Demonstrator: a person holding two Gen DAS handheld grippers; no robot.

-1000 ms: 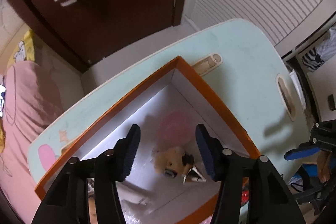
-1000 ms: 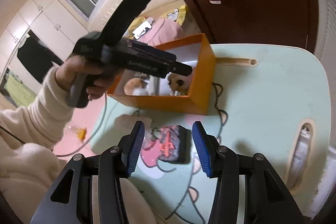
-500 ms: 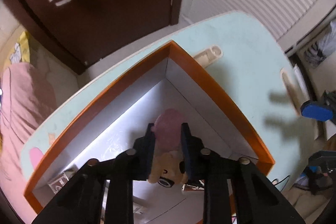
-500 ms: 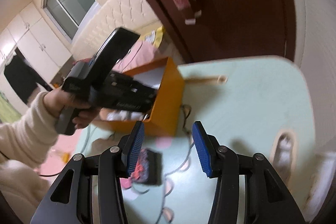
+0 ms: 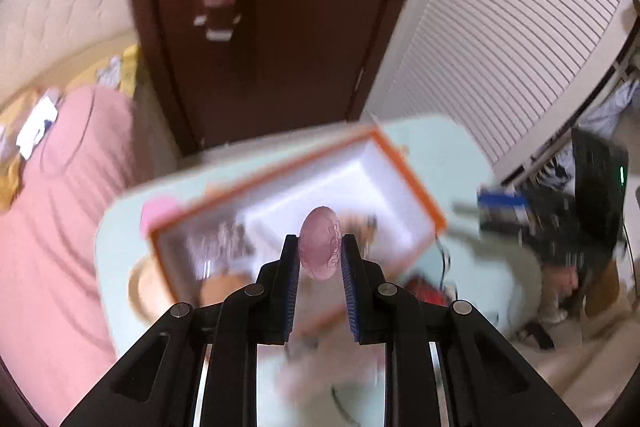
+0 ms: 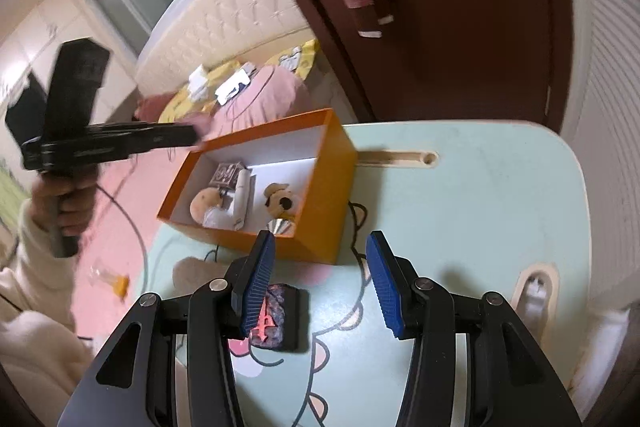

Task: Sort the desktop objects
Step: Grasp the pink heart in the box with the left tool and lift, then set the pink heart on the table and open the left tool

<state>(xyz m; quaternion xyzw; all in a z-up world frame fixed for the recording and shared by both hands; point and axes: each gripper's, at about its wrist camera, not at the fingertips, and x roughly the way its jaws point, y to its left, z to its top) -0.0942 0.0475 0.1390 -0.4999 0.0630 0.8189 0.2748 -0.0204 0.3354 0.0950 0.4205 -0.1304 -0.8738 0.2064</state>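
Left wrist view, heavy motion blur: the left gripper [image 5: 320,259] has its jaws pinching a pink oval object [image 5: 321,242] with faint engraved lines on its surface, held in the air above the orange box [image 5: 404,167]. The box has white inner walls and sits on the pale green table [image 5: 444,143], near the table's far edge; its contents are too blurred to name. A red-and-dark smear [image 5: 426,287] lies on the table outside the box, just past its near right corner. Beyond the table stand a dark brown door [image 5: 280,27], a white slatted wall [image 5: 512,27] and a pink bedcover [image 5: 68,207]. Right wrist view, sharper: the right gripper [image 6: 320,279] hangs over the table [image 6: 480,211] with its jaws spread wide, nothing between them; its blue ribbed pads [image 6: 382,283] are bare. A dark block with a red mark [image 6: 280,319] lies flat on the table near its front edge, partly behind the left finger of this gripper. The orange box [image 6: 332,183] stands farther back, toward the table's far left corner, and holds a small grey carton [image 6: 227,175], a white piece [image 6: 242,201], two tan plush figures [image 6: 280,205] and a silver cone [image 6: 282,225] at its near wall. A black cable [image 6: 356,223] runs past the box's right corner. The left gripper [image 6: 112,143] is raised to the left of the box, clear of the table, with the person's hand [image 6: 66,199] around its grip.
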